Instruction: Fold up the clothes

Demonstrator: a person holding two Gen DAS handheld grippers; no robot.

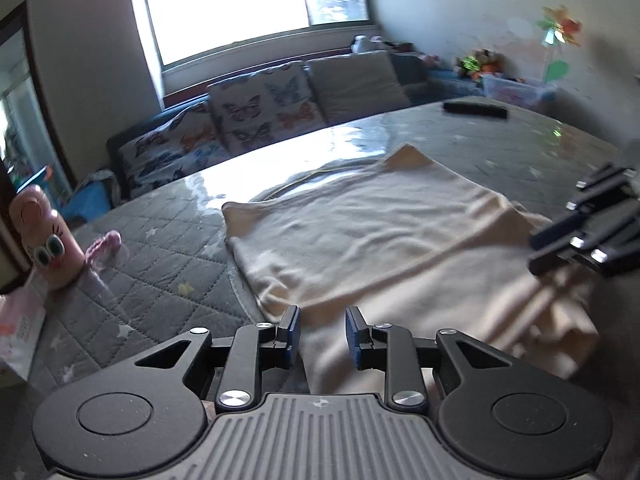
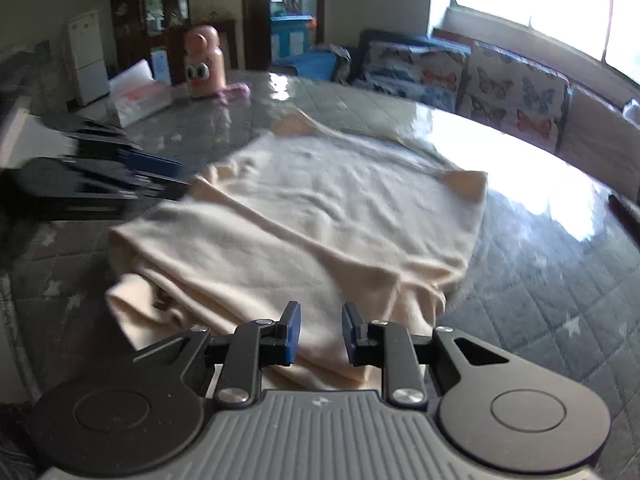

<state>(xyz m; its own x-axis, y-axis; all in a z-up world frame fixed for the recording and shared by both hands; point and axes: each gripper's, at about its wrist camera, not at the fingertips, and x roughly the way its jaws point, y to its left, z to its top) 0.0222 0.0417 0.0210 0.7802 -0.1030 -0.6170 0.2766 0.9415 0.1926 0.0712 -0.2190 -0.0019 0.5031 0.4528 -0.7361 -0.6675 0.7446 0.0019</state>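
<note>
A living room is showing behind a grey quilted table top (image 1: pixel 160 248) under a glossy clear cover; a bright window (image 1: pixel 248 4) is glaring onto it and a sofa with butterfly cushions (image 1: pixel 256 112) is running along the far side.

Left wrist view, left to right: a pink cartoon-faced bottle (image 1: pixel 44 240) is standing at the table's left edge, with a white box (image 1: pixel 20 328) just beside it at the frame's edge — what it holds cannot be told. The cream garment (image 1: pixel 380 240) is lying folded in the middle of the table, its layers bunching at the right end. The left gripper (image 1: pixel 322 334) is hovering over the garment's near edge, its jaws standing apart with nothing pinched between the blue pads. A black remote (image 1: pixel 476 110) is lying far back on the table. At the right, a clear storage bin (image 1: pixel 516 90) is sitting by the wall, contents too blurred to name.

Right wrist view: the left gripper is showing blurred at the left edge beside the garment (image 2: pixel 340 216). The right gripper (image 2: pixel 320 334) is poised above the garment's near fold, jaws parted, cloth beneath them but not clamped.
</note>
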